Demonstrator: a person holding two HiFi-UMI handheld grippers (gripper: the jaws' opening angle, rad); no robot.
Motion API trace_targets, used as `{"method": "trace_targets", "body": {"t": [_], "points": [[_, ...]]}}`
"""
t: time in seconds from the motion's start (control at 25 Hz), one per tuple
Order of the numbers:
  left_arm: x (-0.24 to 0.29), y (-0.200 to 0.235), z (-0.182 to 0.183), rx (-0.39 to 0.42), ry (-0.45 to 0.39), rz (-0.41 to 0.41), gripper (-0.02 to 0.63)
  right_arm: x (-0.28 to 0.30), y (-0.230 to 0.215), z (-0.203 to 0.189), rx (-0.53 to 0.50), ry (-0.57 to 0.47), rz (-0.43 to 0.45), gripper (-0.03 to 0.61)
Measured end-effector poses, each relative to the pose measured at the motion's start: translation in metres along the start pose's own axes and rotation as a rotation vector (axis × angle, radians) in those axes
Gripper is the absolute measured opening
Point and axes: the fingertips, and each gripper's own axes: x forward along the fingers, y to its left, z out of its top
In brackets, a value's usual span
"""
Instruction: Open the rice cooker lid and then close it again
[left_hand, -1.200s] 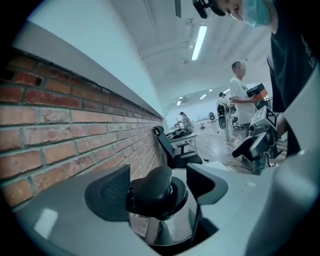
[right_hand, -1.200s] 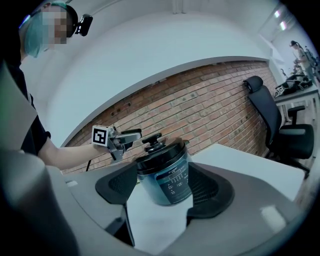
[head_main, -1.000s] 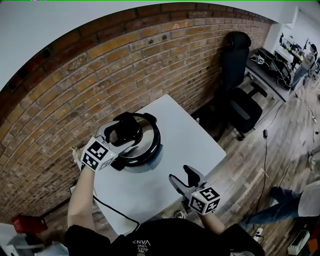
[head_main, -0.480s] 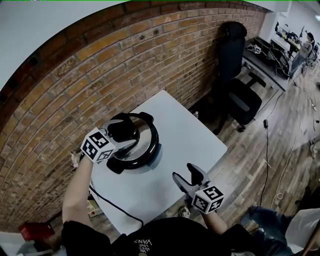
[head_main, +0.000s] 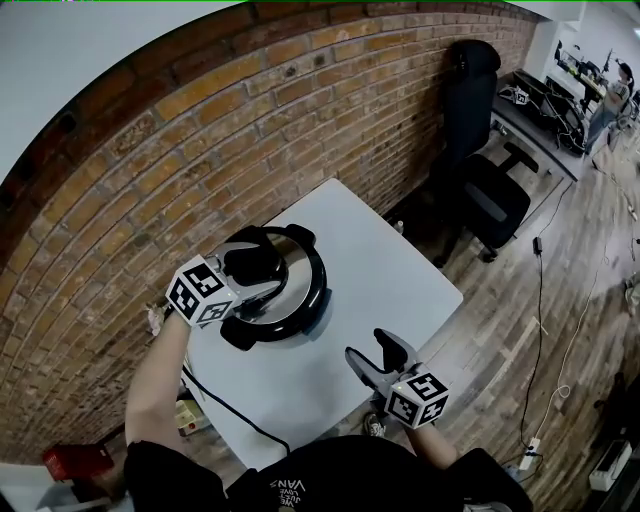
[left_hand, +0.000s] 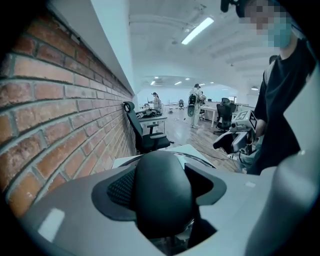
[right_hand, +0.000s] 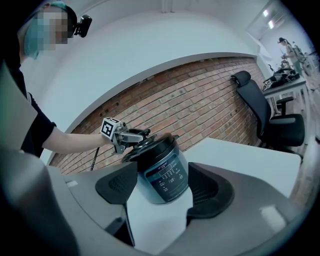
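Note:
A steel rice cooker (head_main: 300, 295) with a blue panel (right_hand: 165, 177) stands on the white table (head_main: 390, 270), its lid resting on top. My left gripper (head_main: 256, 270) reaches over the lid from the left. Its jaws have just been closing, and the big black lid knob (left_hand: 162, 190) fills the space between the pads, touching both. My right gripper (head_main: 372, 352) hovers open near the table's front edge, pointing at the cooker with nothing between its fingers (right_hand: 210, 192).
A brick wall (head_main: 150, 180) runs close behind the cooker. The power cable (head_main: 215, 410) trails off the table's left edge. A black office chair (head_main: 480, 190) stands past the far corner. Desks and people are farther off at the right.
The left gripper has come down and tipped forward over the lid knob, and its jaws have drawn in around it. The right gripper has stayed where it was.

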Motion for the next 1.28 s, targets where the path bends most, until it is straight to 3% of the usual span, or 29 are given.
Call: {"method": "trace_targets", "body": {"t": [0.24,0.44,0.8,1.08,1.28], "points": [[-0.002,-0.002,-0.001,0.041,-0.005,-0.070,0.302,0.001,-0.003,-0.002,-0.009,0.024,-0.012,0.308],[-0.002,-0.002,-0.001,0.052,-0.009,-0.079,0.302,0.000,-0.007,-0.003,-0.015,0.032,-0.031,0.308],[-0.013,0.003,0.006,0.010,-0.063,-0.066,0.295,-0.003,-0.011,-0.003,-0.012,0.031,-0.055,0.307],[-0.030,-0.003,0.027,0.121,-0.093,-0.028,0.288,-0.005,-0.008,0.005,-0.026,0.012,-0.045,0.307],[-0.057,-0.006,0.046,0.067,-0.162,0.035,0.288,-0.009,-0.003,0.014,-0.037,-0.007,-0.022,0.307]]}}
